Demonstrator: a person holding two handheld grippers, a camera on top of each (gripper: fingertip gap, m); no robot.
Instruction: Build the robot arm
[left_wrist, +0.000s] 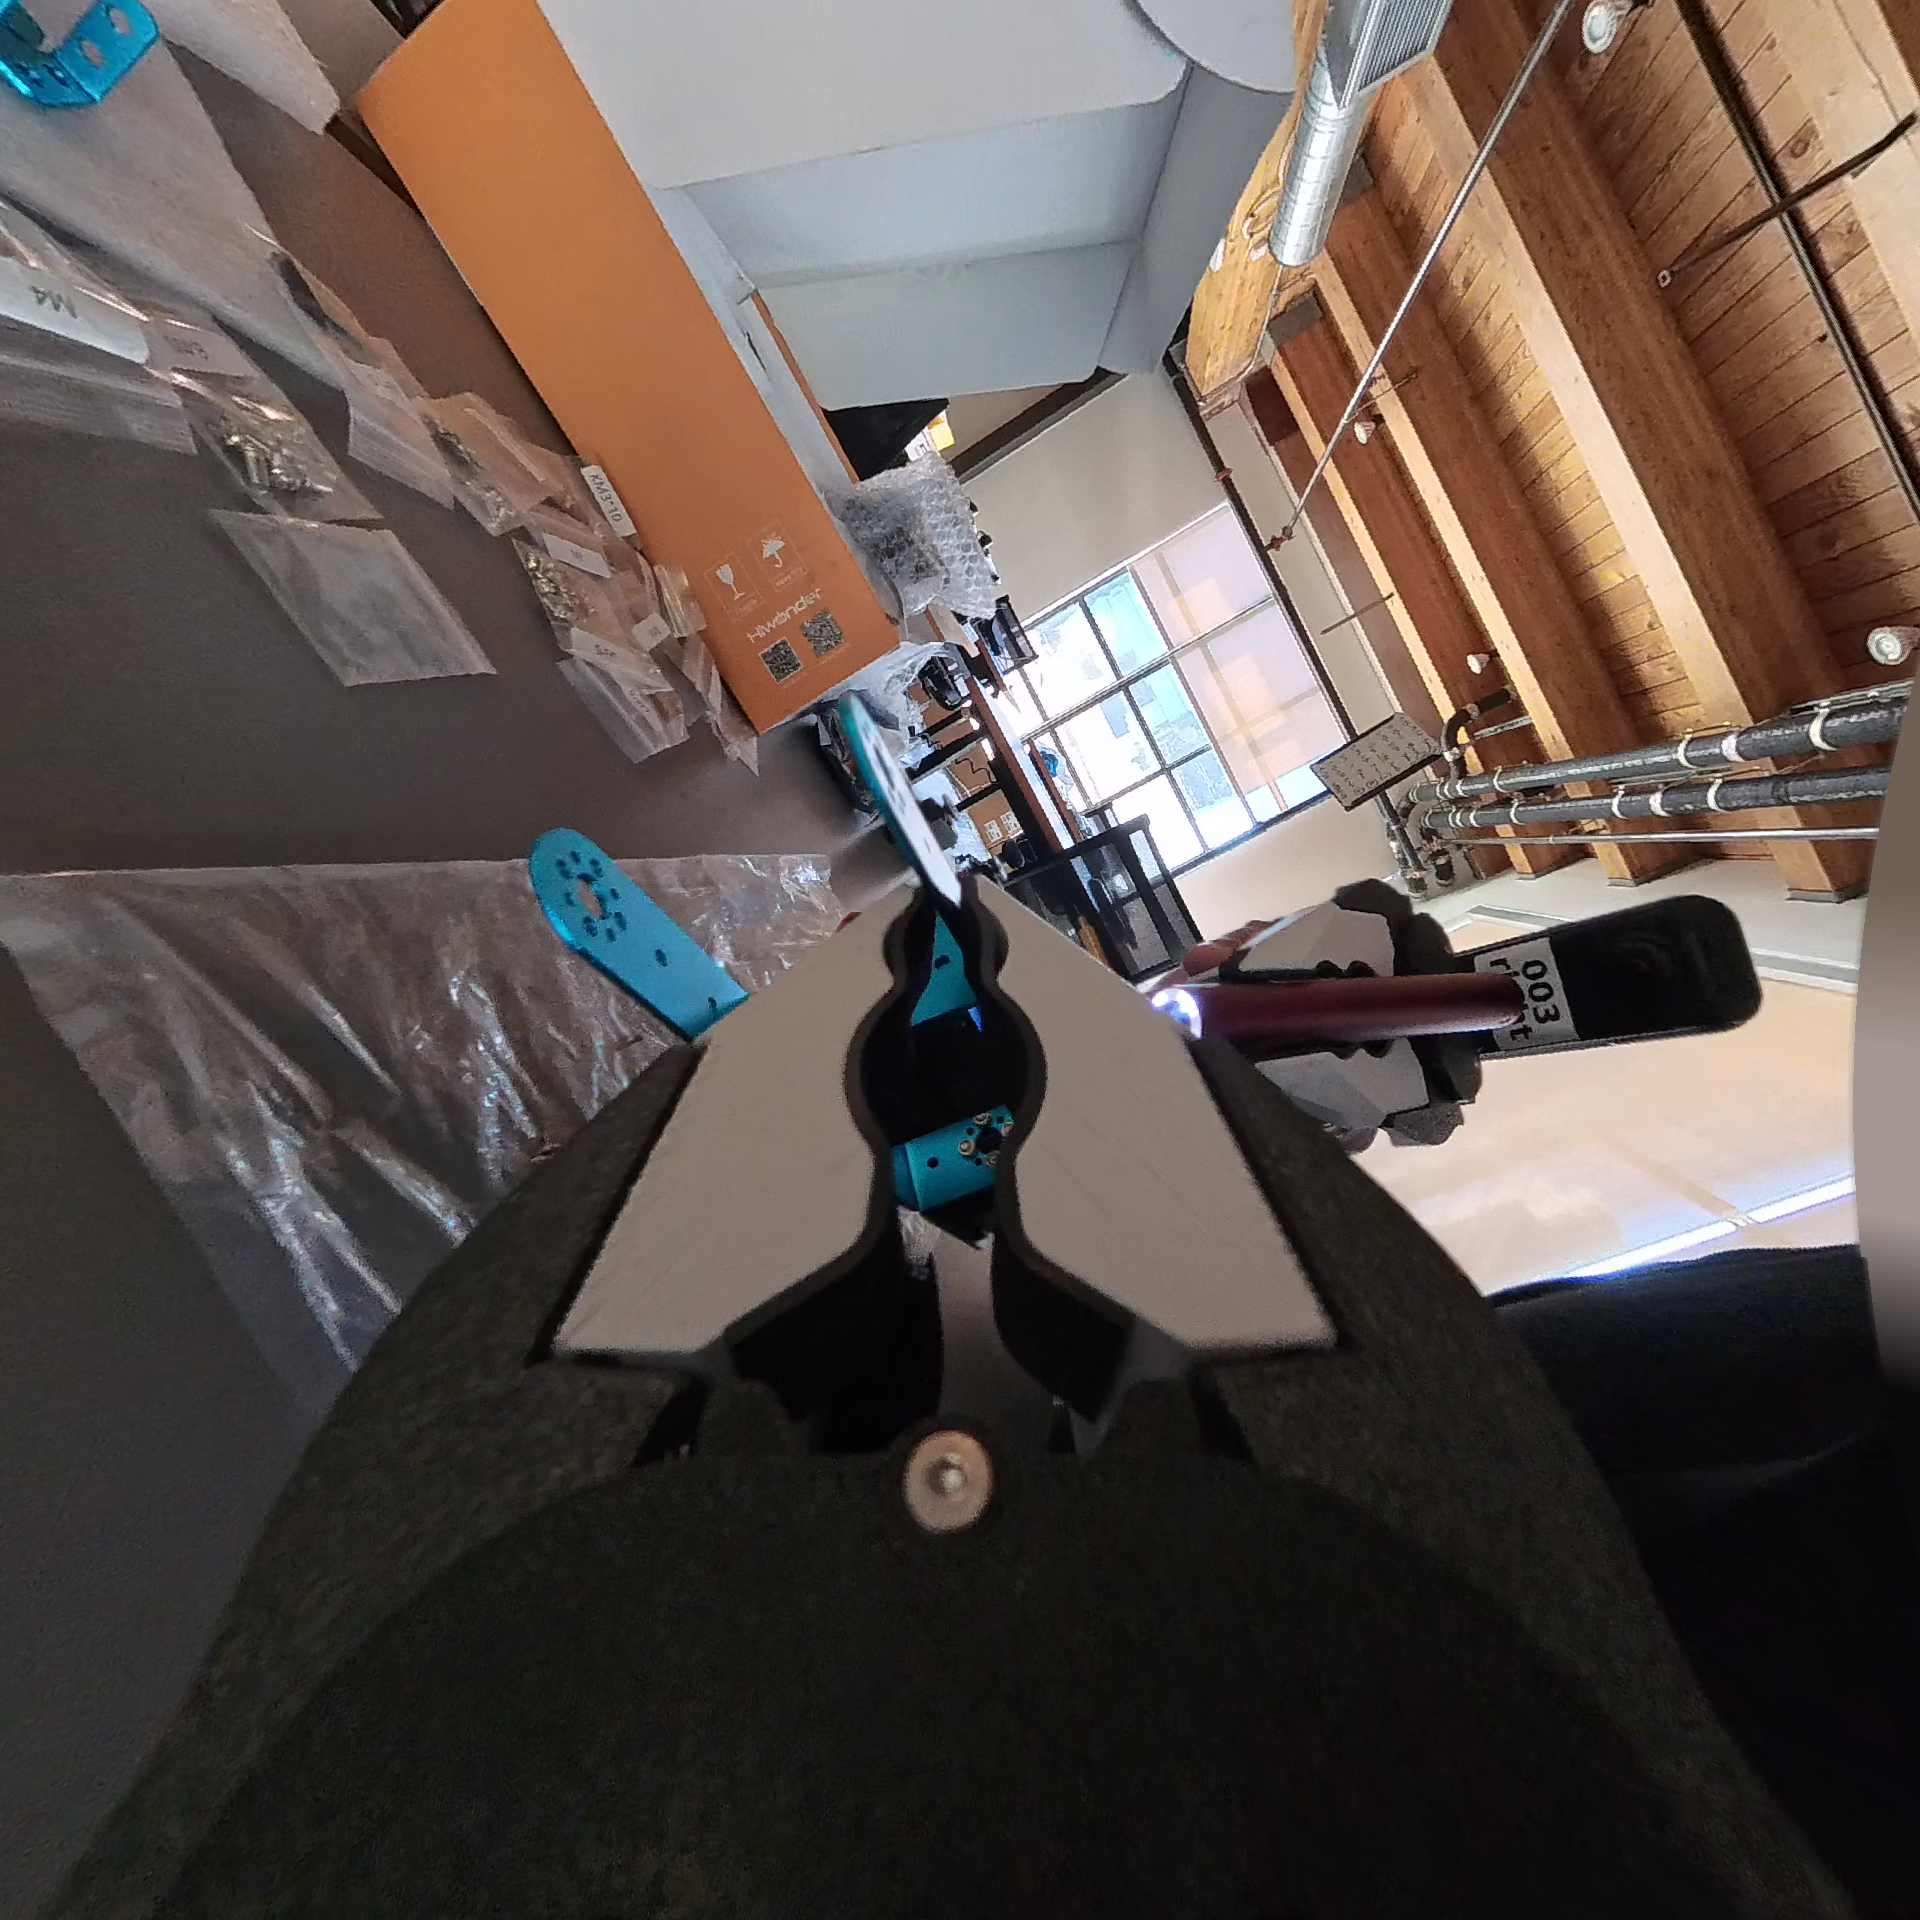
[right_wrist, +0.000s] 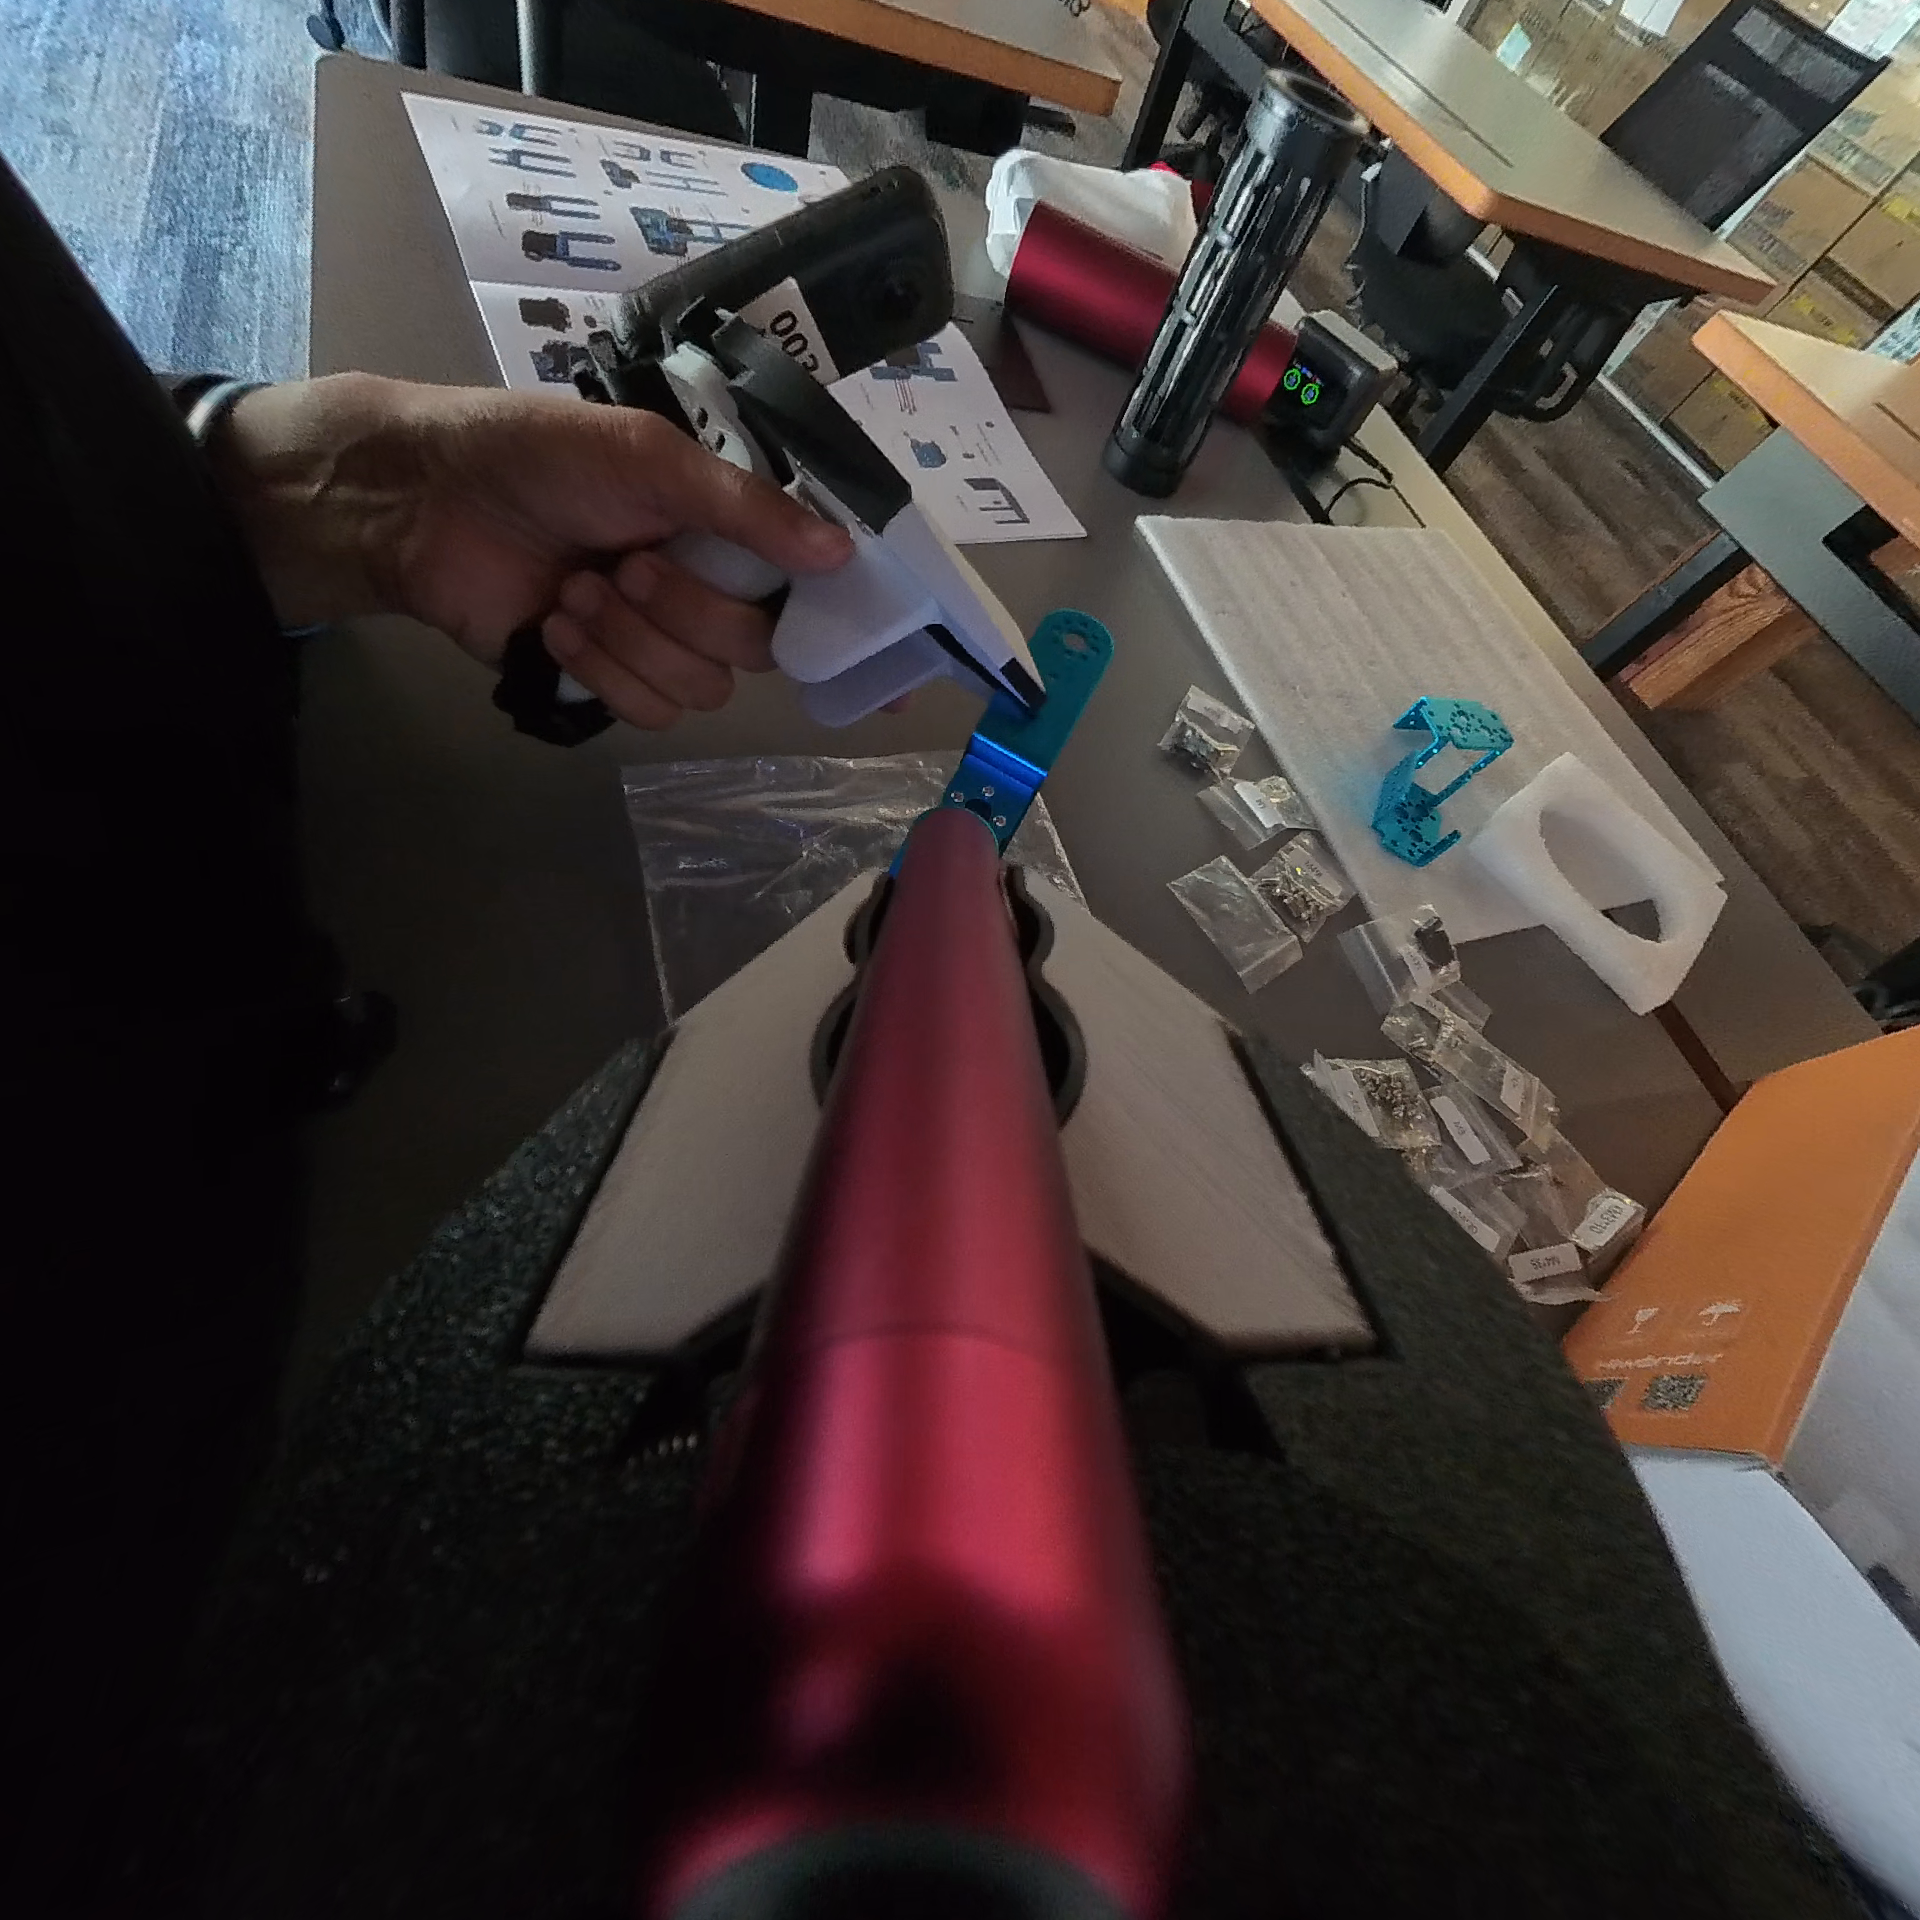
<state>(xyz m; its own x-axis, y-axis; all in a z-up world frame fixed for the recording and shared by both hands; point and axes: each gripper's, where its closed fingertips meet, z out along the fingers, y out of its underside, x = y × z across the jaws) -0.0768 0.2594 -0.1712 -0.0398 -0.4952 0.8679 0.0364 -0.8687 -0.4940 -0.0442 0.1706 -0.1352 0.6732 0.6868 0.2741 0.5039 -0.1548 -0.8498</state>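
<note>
The left wrist view sits just behind its own gripper (left_wrist: 948, 914), rolled far over so the grey table (left_wrist: 208, 748) runs up the left of the frame and the ceiling fills the upper right, looking low across the tabletop. The right wrist view looks steeply down from above along a red tool (right_wrist: 940, 1143) that fills the lower centre, with the table spread across the upper half. Both views share the blue bracket (left_wrist: 940, 997) (right_wrist: 1049, 696), the clear plastic bag (left_wrist: 312, 1039) (right_wrist: 769, 831), the orange box (left_wrist: 623, 343) (right_wrist: 1745, 1278) and the other gripper, each close in.
</note>
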